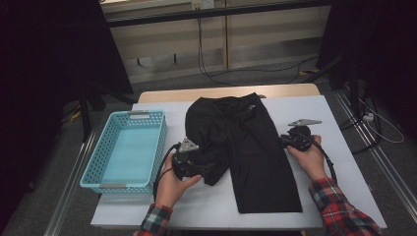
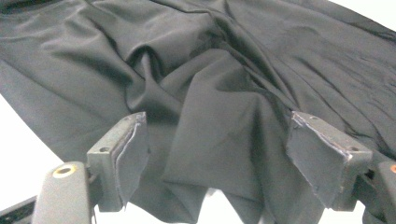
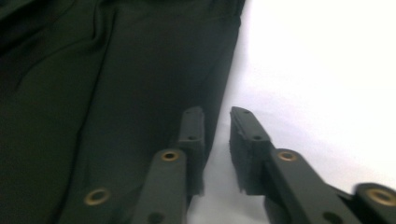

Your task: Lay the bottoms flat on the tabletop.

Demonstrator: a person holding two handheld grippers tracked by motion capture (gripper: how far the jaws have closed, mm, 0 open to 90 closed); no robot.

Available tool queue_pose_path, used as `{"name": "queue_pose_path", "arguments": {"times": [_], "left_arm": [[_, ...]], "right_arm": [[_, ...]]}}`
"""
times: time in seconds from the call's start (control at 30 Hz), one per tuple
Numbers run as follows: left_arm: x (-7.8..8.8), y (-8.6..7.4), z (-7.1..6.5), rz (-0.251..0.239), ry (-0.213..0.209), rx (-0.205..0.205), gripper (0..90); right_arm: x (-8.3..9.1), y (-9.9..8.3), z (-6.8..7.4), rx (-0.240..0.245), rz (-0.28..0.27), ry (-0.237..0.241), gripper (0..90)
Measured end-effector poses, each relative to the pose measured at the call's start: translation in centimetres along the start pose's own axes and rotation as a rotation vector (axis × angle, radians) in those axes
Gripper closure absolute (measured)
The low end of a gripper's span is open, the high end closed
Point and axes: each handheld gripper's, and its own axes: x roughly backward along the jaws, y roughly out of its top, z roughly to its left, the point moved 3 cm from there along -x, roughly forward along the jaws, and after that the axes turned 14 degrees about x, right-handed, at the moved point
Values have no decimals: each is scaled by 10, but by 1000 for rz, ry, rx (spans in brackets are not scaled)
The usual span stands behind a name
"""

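A pair of black shorts (image 1: 241, 147) lies spread on the white table (image 1: 344, 162), waistband at the far end, one leg stretched flat toward the person and the other bunched up and folded over beside the left gripper (image 1: 189, 164). That gripper stands released: in the left gripper view its pads (image 2: 133, 154) are wide apart with the rumpled cloth lying loose between and ahead of them, nothing pressed. The right gripper (image 1: 296, 140) sits just off the outer edge of the flat leg; in the right gripper view its jaws are nearly clenched with a narrow gap, the hem of the shorts (image 3: 116, 107) touching the near jaw's side, and no cloth shows between them. A blue basket (image 1: 125, 150) waits well off to the left gripper's outer side, with nothing in it.

To my eye the folding has barely begun: one leg is partly turned in, untidily. The rest remains, squaring the fold, doubling the shorts over, and probably lifting them into the basket.
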Motion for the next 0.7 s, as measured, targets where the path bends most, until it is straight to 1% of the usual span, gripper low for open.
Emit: {"name": "queue_pose_path", "arguments": {"times": [0.03, 0.07, 0.1, 0.2, 0.23, 0.27, 0.33, 0.4, 0.47, 0.5, 0.53, 0.6, 0.67, 0.7], "left_arm": [[0, 1, 0, -1, 0, 7, 213], [0, 1, 0, -1, 0, 7, 212], [0, 1, -1, -3, 0, 9, 212], [0, 3, -3, -9, -8, 13, 213], [1, 3, -3, -10, -6, 5, 213], [1, 4, -3, -10, -11, 4, 214], [2, 4, -2, -13, -6, 5, 214], [2, 3, -1, -12, -1, 4, 216], [2, 3, -2, -12, 1, 8, 216], [2, 3, -1, -12, 6, -1, 219], [3, 3, -2, -9, 4, -2, 220], [3, 3, -2, -10, 3, -1, 220], [3, 3, -3, -9, 1, 5, 221], [4, 3, -2, -10, 4, -3, 222]], "right_arm": [[1, 0, 0, -17, -1, 26, 868], [1, 0, 0, -17, -1, 26, 868], [1, -1, 1, -14, -5, 50, 900], [1, 0, 1, 0, 1, 51, 900], [2, 0, 1, 3, 3, 52, 900], [3, -1, -1, -12, 3, 49, 900], [6, -4, -5, -27, 7, 51, 900], [9, -5, -7, -25, 15, 43, 900], [14, -9, -13, -21, 22, 37, 900], [16, -10, -15, -20, 20, 37, 900], [17, -11, -16, -26, 20, 38, 900], [18, -12, -17, -31, 21, 42, 900], [18, -14, -17, -24, 27, 47, 900], [20, -14, -16, -22, 38, 45, 900]]}}
